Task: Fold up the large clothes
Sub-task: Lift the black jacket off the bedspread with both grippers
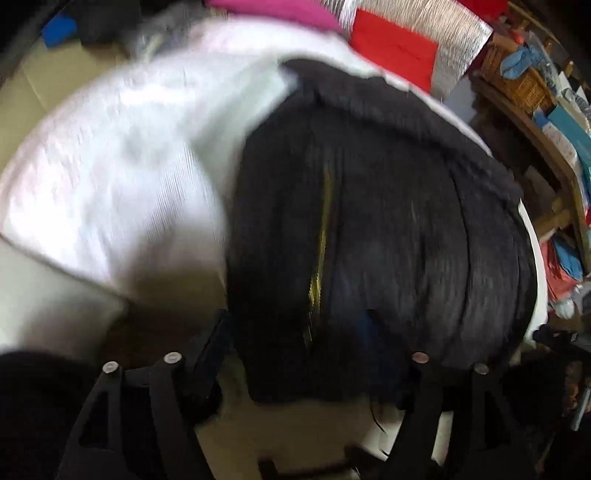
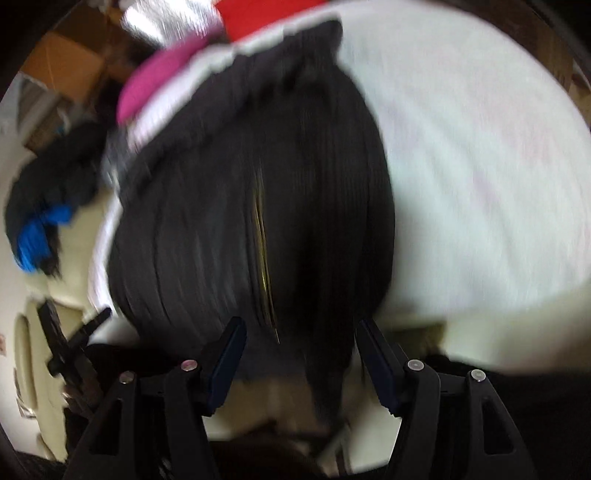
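Centrally: black garment [image 1: 369, 221], ribbed, with a thin yellow-gold stripe [image 1: 319, 258] running lengthwise; lies bunched on a white cloth [image 1: 122, 177] that covers the counter [image 1: 33, 295]. Both views are motion-blurred.

Left tool [image 1: 306, 369]: fingers apart, nothing pressed between them as far as the blur allows; the garment's near edge hangs between and in front of them. The right-hand fingertip is lost against the dark fabric.

Right tool [image 2: 299, 354]: fingers [image 2: 229, 354] apart, dark pads visible on both; the garment's near edge and a trailing tail of it lie between them, not clamped.

Surface: white cloth, faint pink patterning, spread wide to either side of the garment. Pale cream counter edge shows beneath it at the near side.

On the surface, far edge: pink item [image 1: 273, 9], red fabric [image 1: 395, 51] beside a silvery sheet [image 1: 458, 40].

Beyond, left-wrist view: wooden shelf [image 1: 524, 118] at right, crowded with a wicker basket [image 1: 517, 77] and blue and teal items.

Beyond, right-wrist view: cardboard box [image 2: 70, 62] at upper left; a dark heap with a bright blue piece [image 2: 37, 236] at left.
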{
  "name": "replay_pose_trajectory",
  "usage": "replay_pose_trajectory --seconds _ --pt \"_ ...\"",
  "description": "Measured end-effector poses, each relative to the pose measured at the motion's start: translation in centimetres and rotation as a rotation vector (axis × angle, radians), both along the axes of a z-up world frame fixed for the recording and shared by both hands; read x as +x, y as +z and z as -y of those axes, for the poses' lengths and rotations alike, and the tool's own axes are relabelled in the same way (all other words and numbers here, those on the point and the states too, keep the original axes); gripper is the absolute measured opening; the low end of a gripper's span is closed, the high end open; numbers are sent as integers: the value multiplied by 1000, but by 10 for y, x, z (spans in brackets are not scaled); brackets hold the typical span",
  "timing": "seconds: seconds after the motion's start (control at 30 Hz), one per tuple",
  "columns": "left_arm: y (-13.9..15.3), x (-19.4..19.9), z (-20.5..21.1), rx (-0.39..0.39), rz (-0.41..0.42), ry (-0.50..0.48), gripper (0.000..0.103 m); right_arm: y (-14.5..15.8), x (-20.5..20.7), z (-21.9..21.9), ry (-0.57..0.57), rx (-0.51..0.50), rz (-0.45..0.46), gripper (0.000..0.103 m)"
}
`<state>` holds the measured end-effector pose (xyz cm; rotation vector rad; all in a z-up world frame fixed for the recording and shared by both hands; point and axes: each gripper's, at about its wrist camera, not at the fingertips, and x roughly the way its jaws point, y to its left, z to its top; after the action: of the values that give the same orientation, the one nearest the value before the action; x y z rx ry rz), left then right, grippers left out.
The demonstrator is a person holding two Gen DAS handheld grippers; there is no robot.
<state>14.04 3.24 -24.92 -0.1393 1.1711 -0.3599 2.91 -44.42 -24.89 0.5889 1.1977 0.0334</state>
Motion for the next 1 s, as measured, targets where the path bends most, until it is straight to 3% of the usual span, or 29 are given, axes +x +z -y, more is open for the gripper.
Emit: replay_pose_trajectory --seconds 0.07,0.2,0.4,0.6,0.67,0.73,0.77,0.8,0.87,1.0 --pt "-13 -3 3 -15 -74 0 76 -14 -1 -12 20 2 -57 67" --pt "-37 3 4 29 -204 32 78 -47 12 -26 18 -17 -171 68" --pt "-60 4 6 9 -275 30 82 -92 27 -45 44 -59 -299 68" --pt "-75 7 16 18 -273 13 82 -107 33 -61 87 -99 -263 68" --pt "-75 4 13 5 -249 12 81 -105 32 -60 92 -76 -232 63" --pt "-71 -1 8 -17 -224 10 71 -98 28 -58 77 -49 -208 37" --pt "-70 -1 5 -17 -214 24 51 -93 26 -55 71 -41 -198 27" --pt "-70 -2 2 -8 -211 38 31 -89 22 -52 69 -31 -196 23" --pt "-68 -3 -3 -14 -219 55 15 -79 14 -53 78 -35 -194 18" --pt "-56 -11 -8 -61 -214 39 10 -51 -6 -60 125 -40 -168 15"
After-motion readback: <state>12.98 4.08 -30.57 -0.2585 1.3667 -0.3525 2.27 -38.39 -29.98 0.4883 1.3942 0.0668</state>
